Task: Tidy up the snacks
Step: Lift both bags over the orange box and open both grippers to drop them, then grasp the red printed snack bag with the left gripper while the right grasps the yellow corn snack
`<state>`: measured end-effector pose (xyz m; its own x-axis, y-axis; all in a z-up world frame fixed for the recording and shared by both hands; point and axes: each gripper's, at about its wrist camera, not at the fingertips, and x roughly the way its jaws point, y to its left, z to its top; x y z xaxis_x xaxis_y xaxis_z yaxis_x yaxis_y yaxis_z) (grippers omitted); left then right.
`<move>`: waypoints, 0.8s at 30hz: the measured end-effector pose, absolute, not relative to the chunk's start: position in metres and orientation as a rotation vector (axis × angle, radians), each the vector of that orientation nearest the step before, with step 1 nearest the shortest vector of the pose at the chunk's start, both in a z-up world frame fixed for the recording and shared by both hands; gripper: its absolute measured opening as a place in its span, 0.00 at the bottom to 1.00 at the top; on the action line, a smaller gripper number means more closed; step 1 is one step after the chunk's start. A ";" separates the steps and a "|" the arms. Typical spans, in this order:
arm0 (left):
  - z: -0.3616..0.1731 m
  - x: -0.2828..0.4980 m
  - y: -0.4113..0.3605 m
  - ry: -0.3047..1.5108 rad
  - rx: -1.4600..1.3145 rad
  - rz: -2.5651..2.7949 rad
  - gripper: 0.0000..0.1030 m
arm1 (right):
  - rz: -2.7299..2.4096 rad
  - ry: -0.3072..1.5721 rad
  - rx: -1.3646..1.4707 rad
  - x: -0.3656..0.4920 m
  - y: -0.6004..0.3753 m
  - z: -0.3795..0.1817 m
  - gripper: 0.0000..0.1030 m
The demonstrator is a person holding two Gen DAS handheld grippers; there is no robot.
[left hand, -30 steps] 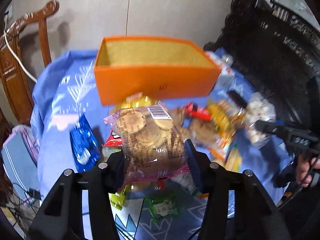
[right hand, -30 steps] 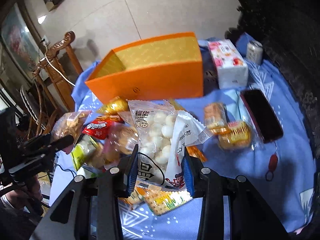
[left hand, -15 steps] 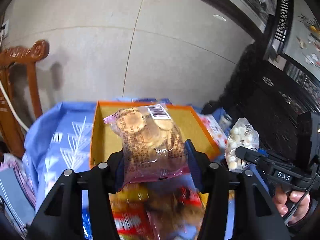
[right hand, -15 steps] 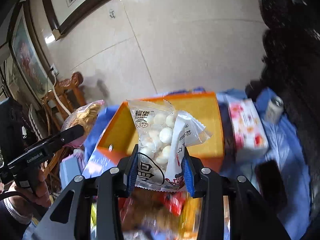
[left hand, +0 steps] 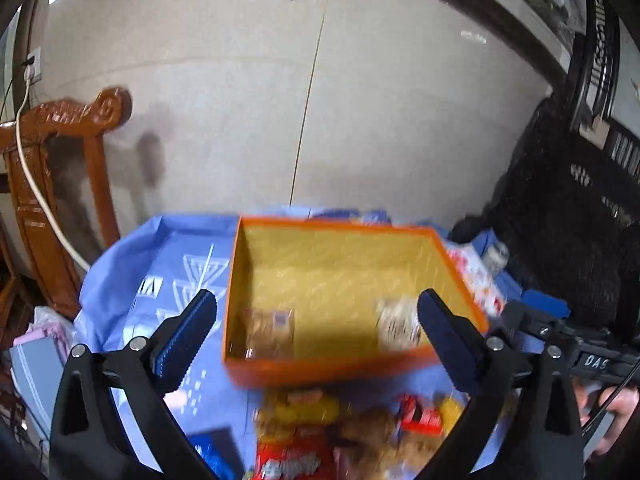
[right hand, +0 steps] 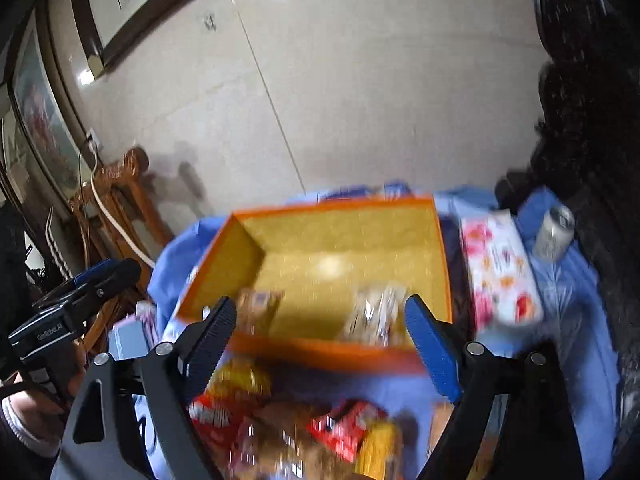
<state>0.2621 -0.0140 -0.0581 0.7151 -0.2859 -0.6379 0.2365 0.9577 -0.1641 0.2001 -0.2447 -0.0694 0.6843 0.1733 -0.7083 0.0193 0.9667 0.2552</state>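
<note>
1. The step in hand looks like the release over the orange box (left hand: pixel 352 364). To do it well, keep both grippers above the rim until the packets settle, then lift straight back so neither finger catches the box wall.
2. The left gripper (left hand: pixel 316 336) is spread wide and holds nothing; the cookie bag (left hand: pixel 270 330) lies in the box's near left corner.
3. The right gripper (right hand: pixel 320 332) is equally wide, empty; the white-ball snack bag (right hand: pixel 374 316) lies near right.
4. More snacks (right hand: pixel 288 424) wait on the blue cloth (left hand: pixel 160 276) before the box.
</note>
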 end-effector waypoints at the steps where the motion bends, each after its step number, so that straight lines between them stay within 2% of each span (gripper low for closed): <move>1: -0.066 0.255 -0.012 0.733 -0.066 -0.286 0.96 | 0.084 0.832 0.254 0.194 -0.245 -0.075 0.84; 14: -0.168 0.168 -0.011 0.980 -0.045 -0.307 0.96 | 0.015 1.048 0.319 0.119 -0.246 -0.157 0.84; 24: -0.211 0.166 -0.012 1.064 -0.013 -0.280 0.96 | -0.008 1.116 0.297 0.120 -0.245 -0.180 0.83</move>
<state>0.1661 -0.0117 -0.2105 0.4537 -0.2331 -0.8602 0.2203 0.9646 -0.1452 0.1197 -0.2446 -0.1797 0.4435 0.1421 -0.8849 0.1542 0.9605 0.2315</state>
